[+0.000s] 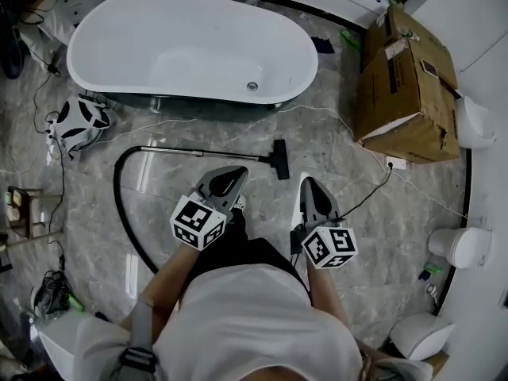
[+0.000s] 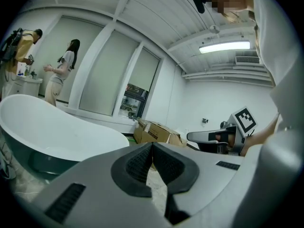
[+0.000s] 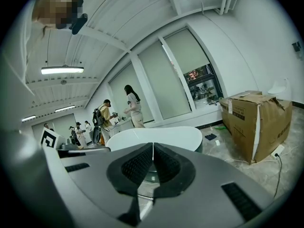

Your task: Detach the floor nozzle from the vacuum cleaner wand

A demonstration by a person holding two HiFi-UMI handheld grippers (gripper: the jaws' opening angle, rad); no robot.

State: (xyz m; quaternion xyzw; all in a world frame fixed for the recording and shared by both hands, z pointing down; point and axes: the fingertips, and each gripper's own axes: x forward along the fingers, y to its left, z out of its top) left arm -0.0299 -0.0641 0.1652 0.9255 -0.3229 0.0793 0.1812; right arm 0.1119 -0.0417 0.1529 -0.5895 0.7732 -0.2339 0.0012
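In the head view the vacuum's thin wand (image 1: pixel 202 153) lies on the marble floor in front of the bathtub. Its black floor nozzle (image 1: pixel 280 159) sits on the wand's right end. A black hose (image 1: pixel 119 205) curves off from the wand's left end; the white vacuum body (image 1: pixel 78 122) stands further left. My left gripper (image 1: pixel 238 173) hovers just short of the wand, left of the nozzle, shut and empty. My right gripper (image 1: pixel 306 182) is a little to the right of the nozzle, also shut with nothing in it. Each gripper view shows the black pads (image 2: pixel 142 163) (image 3: pixel 142 165) meeting.
A white bathtub (image 1: pixel 95 46) fills the far side. A large cardboard box (image 1: pixel 405 86) stands at the right, with a thin cable (image 1: pixel 373 193) running from it across the floor. White fixtures (image 1: pixel 460 244) line the right wall. People (image 3: pixel 133 106) stand beyond the tub.
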